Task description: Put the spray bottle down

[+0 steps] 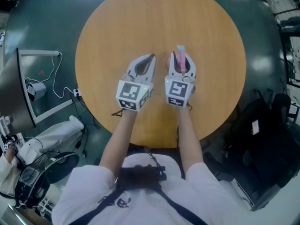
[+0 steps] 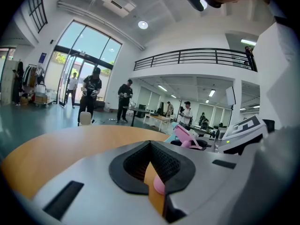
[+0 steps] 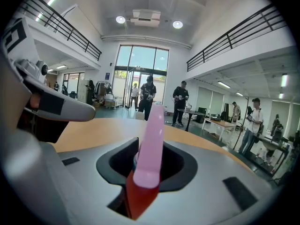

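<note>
While your two forearms (image 1: 117, 139) reach out over the near edge of the round wooden table (image 1: 108, 27), your hands carry their grippers side by side above the tabletop, close together but not touching. Nearest you on each one sit the marker cubes (image 1: 132, 95), facing up.

Just past them, your left gripper (image 1: 151, 57) has its claw drawn narrow. Its black padded jaws meet at the tips and grip nothing. A small pink spot shows low in the slit, and what it is cannot be told.

Your right gripper (image 1: 181, 56) has its claw clamped on the pink spray bottle (image 3: 151, 139), which sits in the middle of the black opening. The bottle runs along the jaws and sticks out past their tips, pointing away from you, with a pale blue end at its far tip. It is over the middle of the table, but whether it touches the wood cannot be told from these views.

Beyond the table's far rim lies a dark green floor (image 1: 42, 13). Farther off, several people (image 3: 148, 95) stand about a bright hall. Behind them rises a tall glass entrance (image 3: 140, 62), and a balcony with a black railing (image 2: 197, 57) runs along the upper level.
</note>
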`<control>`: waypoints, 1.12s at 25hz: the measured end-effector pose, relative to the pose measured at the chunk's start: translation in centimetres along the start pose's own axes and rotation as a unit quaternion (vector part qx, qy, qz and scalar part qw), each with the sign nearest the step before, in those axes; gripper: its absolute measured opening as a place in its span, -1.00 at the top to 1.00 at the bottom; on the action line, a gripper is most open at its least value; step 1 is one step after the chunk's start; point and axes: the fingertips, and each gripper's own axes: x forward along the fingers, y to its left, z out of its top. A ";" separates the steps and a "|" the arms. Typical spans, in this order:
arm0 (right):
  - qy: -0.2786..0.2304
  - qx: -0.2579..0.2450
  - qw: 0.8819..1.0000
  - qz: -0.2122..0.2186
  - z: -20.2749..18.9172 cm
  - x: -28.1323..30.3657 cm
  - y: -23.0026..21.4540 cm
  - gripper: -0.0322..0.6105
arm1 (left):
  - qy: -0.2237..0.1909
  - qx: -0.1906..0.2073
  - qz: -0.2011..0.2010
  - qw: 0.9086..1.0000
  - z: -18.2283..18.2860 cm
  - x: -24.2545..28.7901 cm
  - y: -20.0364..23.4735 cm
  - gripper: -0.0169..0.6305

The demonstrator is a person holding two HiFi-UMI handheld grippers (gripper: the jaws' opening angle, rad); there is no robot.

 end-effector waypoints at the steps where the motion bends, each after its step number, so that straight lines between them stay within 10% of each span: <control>1: 0.003 0.001 1.000 -0.001 0.0 0.1 0.0 0.46 | 0.001 -0.001 0.000 1.000 -0.1 -0.1 0.0 0.91; 12: 0.011 0.015 1.000 -0.004 -0.2 -1.3 -0.6 0.03 | -0.015 0.007 0.003 1.000 0.5 -2.7 -0.8 0.91; 28: -0.003 0.052 0.998 -0.046 0.9 -12.9 0.8 0.13 | -0.045 0.027 -0.014 0.999 1.8 -11.5 -4.4 0.91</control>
